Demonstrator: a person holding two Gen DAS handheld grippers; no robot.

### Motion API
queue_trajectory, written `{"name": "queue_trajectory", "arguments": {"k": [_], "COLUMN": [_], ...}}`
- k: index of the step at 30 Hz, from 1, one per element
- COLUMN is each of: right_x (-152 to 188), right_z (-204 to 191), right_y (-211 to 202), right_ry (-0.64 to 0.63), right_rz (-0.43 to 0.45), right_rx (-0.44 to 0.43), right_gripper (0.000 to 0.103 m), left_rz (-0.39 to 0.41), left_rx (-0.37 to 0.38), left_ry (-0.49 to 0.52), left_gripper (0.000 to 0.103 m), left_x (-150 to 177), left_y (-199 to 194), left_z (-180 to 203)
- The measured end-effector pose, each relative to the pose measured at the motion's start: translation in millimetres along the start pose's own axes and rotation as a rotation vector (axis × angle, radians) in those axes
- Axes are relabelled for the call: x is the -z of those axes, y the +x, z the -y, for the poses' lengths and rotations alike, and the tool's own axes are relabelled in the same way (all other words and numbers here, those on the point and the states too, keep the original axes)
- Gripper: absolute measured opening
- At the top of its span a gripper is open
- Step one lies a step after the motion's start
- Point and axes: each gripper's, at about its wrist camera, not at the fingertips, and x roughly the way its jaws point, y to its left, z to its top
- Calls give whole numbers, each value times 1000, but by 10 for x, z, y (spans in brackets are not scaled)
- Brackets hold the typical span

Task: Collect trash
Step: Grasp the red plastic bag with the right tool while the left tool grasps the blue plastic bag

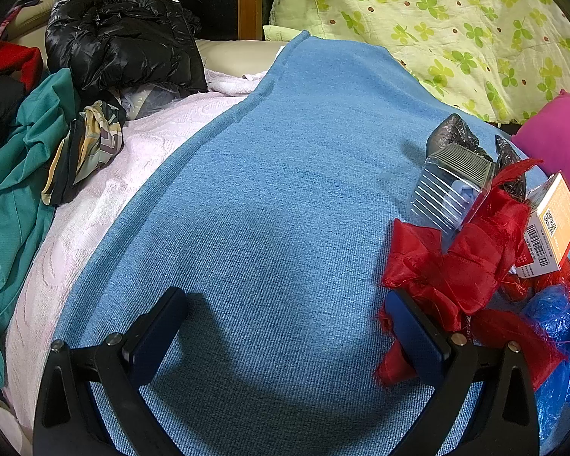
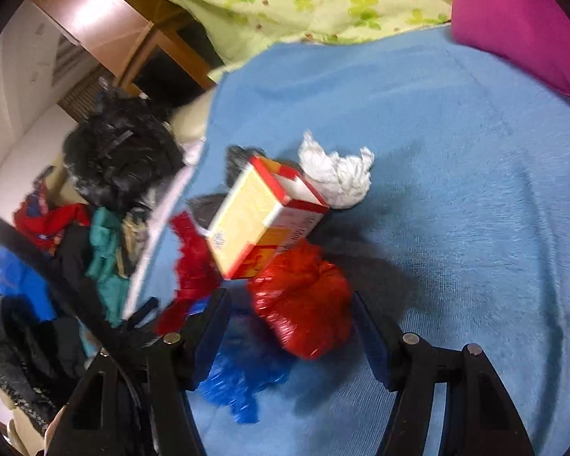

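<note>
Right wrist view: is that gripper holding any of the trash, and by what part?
Nothing is held. The right gripper is open, with the red plastic bag lying loose between its fingers, not pinched.

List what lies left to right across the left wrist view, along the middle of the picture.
Teal garment → patterned scarf → pink towel → blue blanket → clear plastic box → orange carton.

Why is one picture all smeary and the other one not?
Right wrist view: motion blur smears the box, the red bag and the clothes pile, so print is unreadable. Left wrist view: sharp, the blue blanket weave and the box barcode show; both bend at the fisheye edges.
</note>
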Motion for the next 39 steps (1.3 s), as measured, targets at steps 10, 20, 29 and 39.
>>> {"name": "queue_trajectory", "arguments": {"k": [10,20,29,39], "right_x": [35,143,300,444], "right_z": [62,328,356,354], "right_y": [-6,-746,-1124,-1658], "right_ry": [-3,14,-7,-24], "right_rz": [-7,112,178,296], "right_rx": [11,-1,5,-42], "right_gripper": [52,52,52,52], "left_rz": [2,-36,65,-100], "left_rx": [-3,6,70,134], "left_ry": [-1,-46,108,160], "left_gripper": [103,103,103,103], "left_x": [12,154,273,164], "left_y": [-2,-369,-1286,-1018], "left_z": [15,-2,569,1255]}}
